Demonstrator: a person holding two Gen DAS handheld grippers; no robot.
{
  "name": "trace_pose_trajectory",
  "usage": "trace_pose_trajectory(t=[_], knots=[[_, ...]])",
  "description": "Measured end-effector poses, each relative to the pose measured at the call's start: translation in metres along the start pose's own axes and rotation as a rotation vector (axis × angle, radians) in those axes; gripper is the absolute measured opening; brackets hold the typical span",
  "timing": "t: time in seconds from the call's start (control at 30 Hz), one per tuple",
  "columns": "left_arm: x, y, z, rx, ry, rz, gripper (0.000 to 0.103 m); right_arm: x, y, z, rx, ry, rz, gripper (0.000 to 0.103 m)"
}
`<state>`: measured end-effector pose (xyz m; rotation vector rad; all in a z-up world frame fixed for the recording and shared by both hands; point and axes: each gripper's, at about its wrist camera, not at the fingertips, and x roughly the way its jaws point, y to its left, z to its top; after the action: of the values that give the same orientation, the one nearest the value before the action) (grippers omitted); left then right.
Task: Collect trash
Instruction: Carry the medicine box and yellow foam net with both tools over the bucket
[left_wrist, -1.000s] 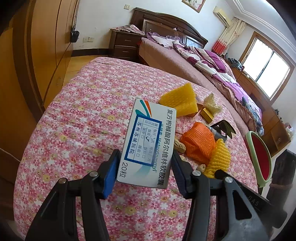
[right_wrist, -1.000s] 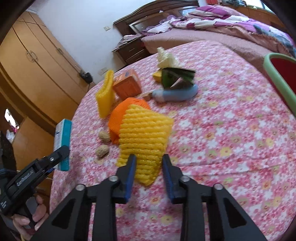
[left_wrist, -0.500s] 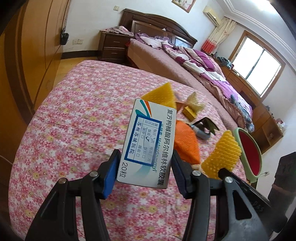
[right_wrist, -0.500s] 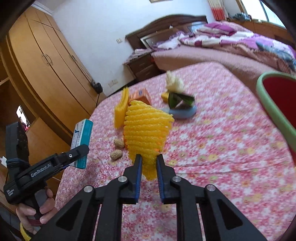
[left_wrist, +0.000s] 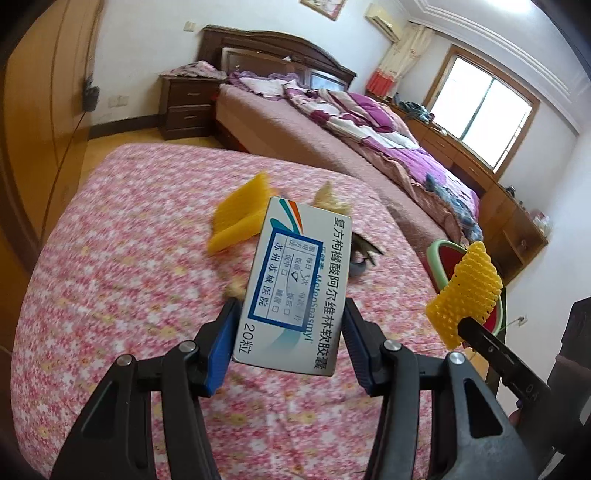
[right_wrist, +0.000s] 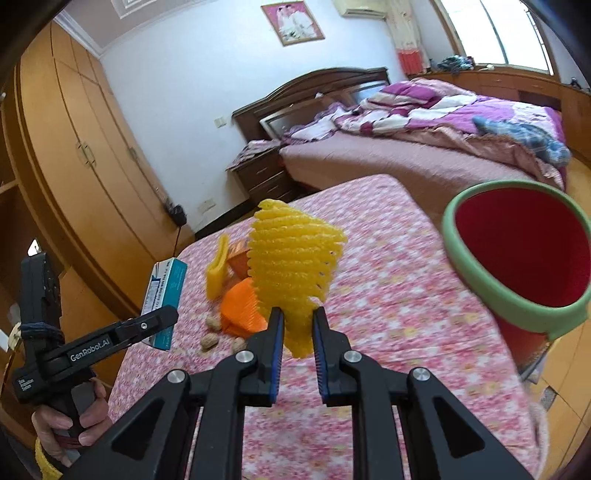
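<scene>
My left gripper (left_wrist: 290, 332) is shut on a white and teal medicine box (left_wrist: 295, 284), held above the flowered tabletop (left_wrist: 129, 277). In the right wrist view that box (right_wrist: 164, 291) shows at the left with the left gripper (right_wrist: 147, 325) under it. My right gripper (right_wrist: 298, 328) is shut on a yellow foam fruit net (right_wrist: 291, 266), lifted off the table; this net (left_wrist: 467, 288) also appears at the right of the left wrist view. A red bin with a green rim (right_wrist: 517, 254) stands off the table's right edge.
On the table lie another yellow foam net (right_wrist: 216, 273), an orange foam net (right_wrist: 240, 310), several peanuts (right_wrist: 212, 339) and a dark wrapper (left_wrist: 364, 251). A bed (right_wrist: 443, 125), a nightstand (left_wrist: 186, 107) and wooden wardrobes (right_wrist: 81, 155) surround the table.
The right gripper closed on the yellow net and lifted it off the table toward the bin. The left gripper rose with the box and shifted right.
</scene>
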<state>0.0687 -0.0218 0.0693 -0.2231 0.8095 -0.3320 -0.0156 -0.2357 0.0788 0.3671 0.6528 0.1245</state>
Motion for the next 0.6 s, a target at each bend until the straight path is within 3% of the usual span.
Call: trace_pose_trajectory(t=[0.6], knots=[[0.045,-0.117,0.015,0.231,0.029,-0.123,0.055,-0.049,-0.085,0.019,0.125,-0.151,-0.19,0.017]])
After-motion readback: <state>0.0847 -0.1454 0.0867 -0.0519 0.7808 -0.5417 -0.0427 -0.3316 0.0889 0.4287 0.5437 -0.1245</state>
